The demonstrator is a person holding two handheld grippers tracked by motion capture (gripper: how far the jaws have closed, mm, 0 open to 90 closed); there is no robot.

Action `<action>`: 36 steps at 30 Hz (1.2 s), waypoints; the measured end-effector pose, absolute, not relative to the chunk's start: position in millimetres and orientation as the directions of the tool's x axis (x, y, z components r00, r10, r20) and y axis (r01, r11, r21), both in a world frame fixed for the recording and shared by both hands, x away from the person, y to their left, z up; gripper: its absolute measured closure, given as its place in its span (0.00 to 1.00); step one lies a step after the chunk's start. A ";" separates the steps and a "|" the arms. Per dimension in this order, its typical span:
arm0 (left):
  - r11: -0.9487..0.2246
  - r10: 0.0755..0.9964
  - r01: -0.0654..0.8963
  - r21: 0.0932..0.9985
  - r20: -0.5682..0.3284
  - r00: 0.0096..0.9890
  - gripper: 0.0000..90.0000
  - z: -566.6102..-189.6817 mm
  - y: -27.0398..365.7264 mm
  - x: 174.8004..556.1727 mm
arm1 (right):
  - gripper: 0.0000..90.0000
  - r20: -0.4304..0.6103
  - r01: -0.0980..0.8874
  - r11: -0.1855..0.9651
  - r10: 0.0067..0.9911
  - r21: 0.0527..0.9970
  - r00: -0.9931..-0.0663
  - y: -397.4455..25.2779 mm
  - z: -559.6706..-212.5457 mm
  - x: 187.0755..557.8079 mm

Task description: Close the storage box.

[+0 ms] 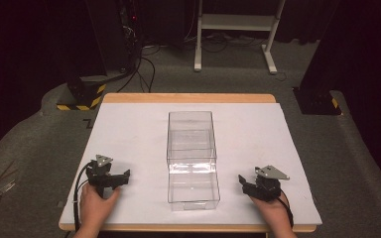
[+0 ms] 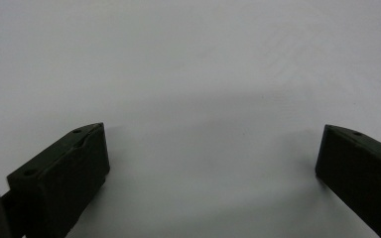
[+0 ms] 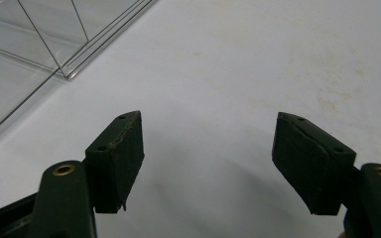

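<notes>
A clear plastic box stands in the middle of the white table top; it looks like two stacked or joined sections and holds nothing that I can see. My left gripper rests near the front left of the table, held by a hand, its jaws wide open over bare white surface. My right gripper rests at the front right, jaws also wide open, with nothing between them. The box's corner lies ahead and to the left in the right gripper view.
The table top has a wooden rim. Beyond it on the grey floor stand a white frame, cables and a yellow-black striped base. Dark curtains close off the back.
</notes>
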State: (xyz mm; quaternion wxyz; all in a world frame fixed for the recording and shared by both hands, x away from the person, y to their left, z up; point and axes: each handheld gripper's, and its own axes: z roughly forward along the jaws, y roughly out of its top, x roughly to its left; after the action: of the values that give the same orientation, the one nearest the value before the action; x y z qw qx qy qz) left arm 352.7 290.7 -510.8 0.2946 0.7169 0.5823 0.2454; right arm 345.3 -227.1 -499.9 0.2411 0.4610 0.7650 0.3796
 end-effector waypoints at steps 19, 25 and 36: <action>-0.149 0.979 0.690 0.708 0.009 0.202 0.01 -510.8 290.8 352.6 | 0.34 -0.009 0.527 0.279 0.889 0.803 -0.457 -228.2 -499.9 346.0; -0.149 0.979 0.690 0.708 0.009 0.202 0.01 -510.8 290.7 352.6 | 0.36 -0.009 0.531 0.280 0.890 0.800 -0.456 -227.3 -499.8 345.7; -0.149 0.979 0.690 0.708 0.009 0.202 0.01 -510.8 290.8 352.7 | 0.40 0.000 0.531 0.290 0.878 0.796 -0.479 -228.7 -497.7 345.1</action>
State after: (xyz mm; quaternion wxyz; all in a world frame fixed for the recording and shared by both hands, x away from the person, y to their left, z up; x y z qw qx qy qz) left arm 352.7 290.8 -510.8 0.2945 0.7170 0.5822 0.2454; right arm 345.1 -228.7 -497.7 0.2269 0.4571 0.7704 0.3822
